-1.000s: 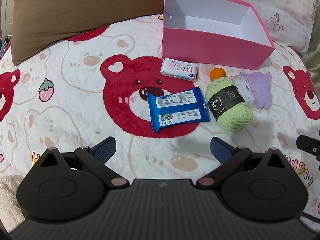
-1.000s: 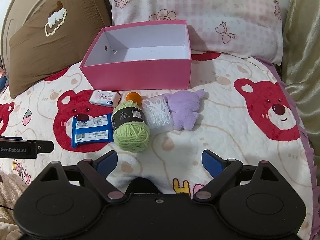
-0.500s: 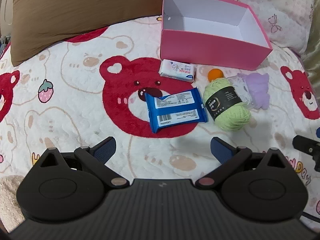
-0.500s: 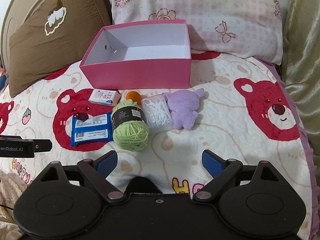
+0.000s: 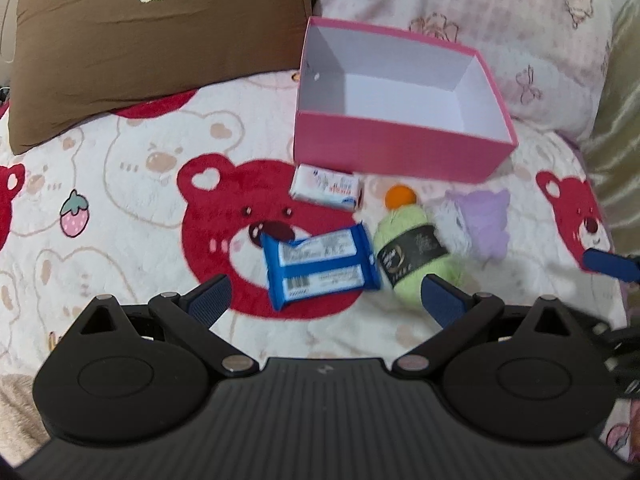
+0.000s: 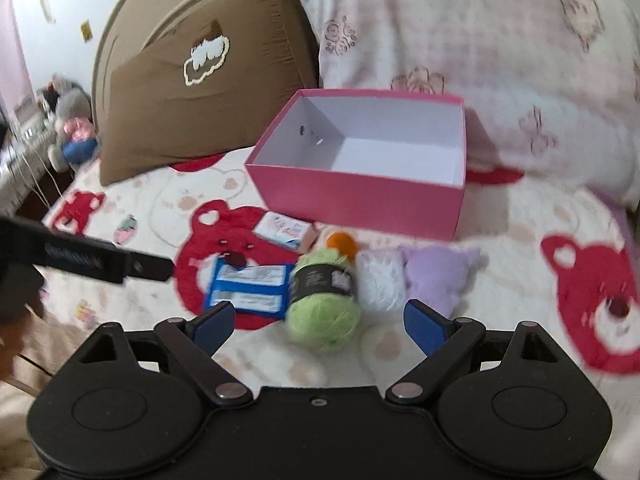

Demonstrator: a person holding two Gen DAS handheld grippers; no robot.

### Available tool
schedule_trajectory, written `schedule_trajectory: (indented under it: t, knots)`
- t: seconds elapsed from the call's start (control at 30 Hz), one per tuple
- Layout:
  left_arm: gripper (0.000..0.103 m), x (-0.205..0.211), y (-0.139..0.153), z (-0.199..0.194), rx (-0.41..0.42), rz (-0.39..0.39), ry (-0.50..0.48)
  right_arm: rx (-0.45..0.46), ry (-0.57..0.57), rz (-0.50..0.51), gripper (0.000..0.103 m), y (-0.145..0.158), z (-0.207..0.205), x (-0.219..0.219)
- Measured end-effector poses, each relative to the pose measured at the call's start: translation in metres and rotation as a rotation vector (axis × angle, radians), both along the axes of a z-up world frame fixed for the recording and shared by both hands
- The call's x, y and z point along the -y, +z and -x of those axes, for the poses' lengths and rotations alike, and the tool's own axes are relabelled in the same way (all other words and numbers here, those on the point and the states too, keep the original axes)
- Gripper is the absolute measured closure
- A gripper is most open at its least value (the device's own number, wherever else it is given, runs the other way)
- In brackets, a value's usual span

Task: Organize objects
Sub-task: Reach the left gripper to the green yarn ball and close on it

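Observation:
An empty pink box (image 5: 400, 152) (image 6: 352, 196) stands on the bear-print blanket. In front of it lie a white tissue pack (image 5: 327, 187) (image 6: 286, 232), an orange ball (image 5: 400, 196) (image 6: 342, 242), a blue packet (image 5: 320, 270) (image 6: 248, 288), a green yarn ball (image 5: 420, 256) (image 6: 324, 300), a clear bag of white bits (image 6: 380, 280) and a purple plush (image 5: 486, 220) (image 6: 436, 276). My left gripper (image 5: 326, 300) is open just before the blue packet. My right gripper (image 6: 320, 322) is open just before the yarn. Both are empty.
A brown pillow (image 5: 152, 40) (image 6: 200, 92) and a pink-white pillow (image 5: 480, 32) (image 6: 480, 52) lean behind the box. A gold curtain (image 5: 616, 140) hangs at the right. A bedside shelf with toys (image 6: 68, 128) stands far left. The left gripper's arm (image 6: 92, 260) shows at the right wrist view's left.
Both grippers moved forward toward the objects and tilted up, so the items sit closer to the fingertips. Both stay open. No object has moved.

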State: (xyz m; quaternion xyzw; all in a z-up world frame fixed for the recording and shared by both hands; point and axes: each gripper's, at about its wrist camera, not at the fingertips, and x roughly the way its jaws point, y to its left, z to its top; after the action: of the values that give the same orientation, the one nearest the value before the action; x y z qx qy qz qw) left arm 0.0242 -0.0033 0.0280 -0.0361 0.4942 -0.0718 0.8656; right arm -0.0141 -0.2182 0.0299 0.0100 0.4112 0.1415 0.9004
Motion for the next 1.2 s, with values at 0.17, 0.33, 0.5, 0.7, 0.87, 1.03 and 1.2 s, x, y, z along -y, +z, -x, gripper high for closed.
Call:
schedule_trajectory:
  t: [0.17, 0.33, 0.5, 0.7, 0.87, 1.03, 1.2]
  knots:
    - [0.001, 0.009, -0.016, -0.012, 0.014, 0.017, 0.006, 0.013, 0.095, -0.025, 0.009, -0.014, -0.016, -0.009]
    - [0.001, 0.017, -0.04, -0.022, 0.004, 0.094, 0.012, -0.111, 0.18, -0.066, 0.009, -0.039, -0.033, -0.022]
    - [0.002, 0.022, -0.064, -0.028, 0.003, 0.177, 0.006, -0.07, 0.177, 0.002, 0.009, -0.055, -0.038, -0.027]
    - [0.003, 0.03, -0.089, -0.034, 0.011, 0.22, 0.0, -0.074, 0.177, -0.024, 0.011, -0.072, -0.047, -0.022]
    - [0.007, 0.035, -0.11, -0.038, -0.01, 0.28, -0.014, -0.028, 0.175, 0.005, 0.014, -0.09, -0.047, -0.024]
    - [0.021, 0.034, -0.128, -0.048, -0.049, 0.372, -0.013, -0.032, 0.206, -0.006, 0.016, -0.097, -0.054, -0.029]
    - [0.032, 0.033, -0.14, -0.053, -0.054, 0.417, -0.009, -0.074, 0.159, -0.02, 0.018, -0.108, -0.07, -0.026]
